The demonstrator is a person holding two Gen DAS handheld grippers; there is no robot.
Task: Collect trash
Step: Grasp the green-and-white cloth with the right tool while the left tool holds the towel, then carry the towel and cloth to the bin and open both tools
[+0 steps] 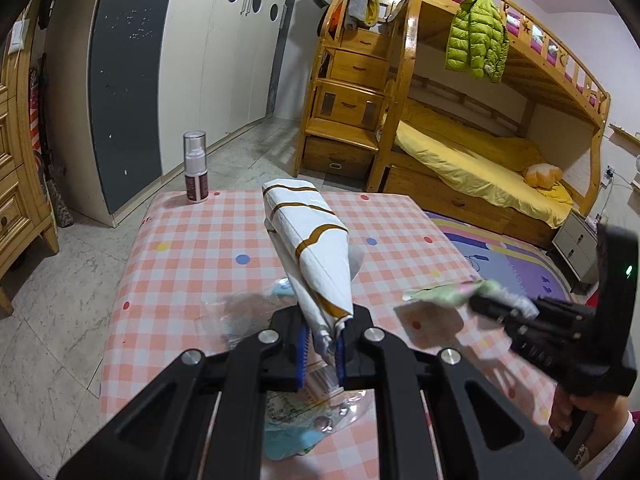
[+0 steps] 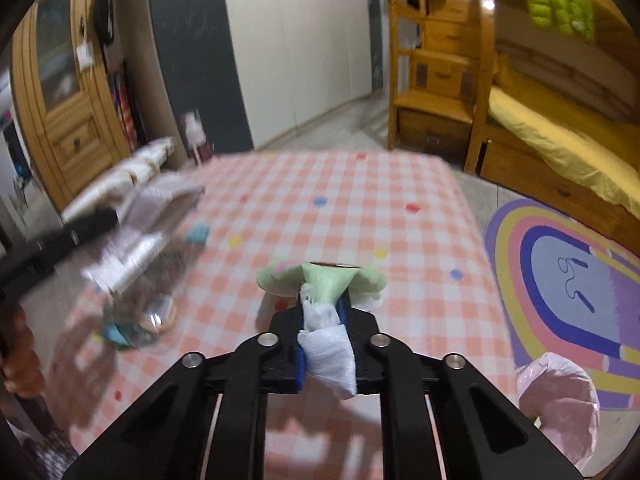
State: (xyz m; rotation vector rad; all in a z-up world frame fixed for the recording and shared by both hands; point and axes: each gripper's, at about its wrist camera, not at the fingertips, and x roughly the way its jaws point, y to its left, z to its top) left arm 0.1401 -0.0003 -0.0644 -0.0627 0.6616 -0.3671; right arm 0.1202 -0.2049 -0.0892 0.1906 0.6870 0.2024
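In the left wrist view my left gripper is shut on the lower end of a white paper wrapper with brown stripes, which sticks up over the pink checked table. Under it lies a clear plastic bag with teal bits. My right gripper comes in from the right, shut on a crumpled green and pink wrapper. The right wrist view shows that gripper clamped on the green and white wrapper, held above the cloth. The left gripper and its white wrapper are blurred at the left.
A spray bottle stands on the table's far left corner. A pink plastic bag hangs low at the right edge, beside a colourful rug. Wardrobes, a wooden bunk bed and a hand surround the table.
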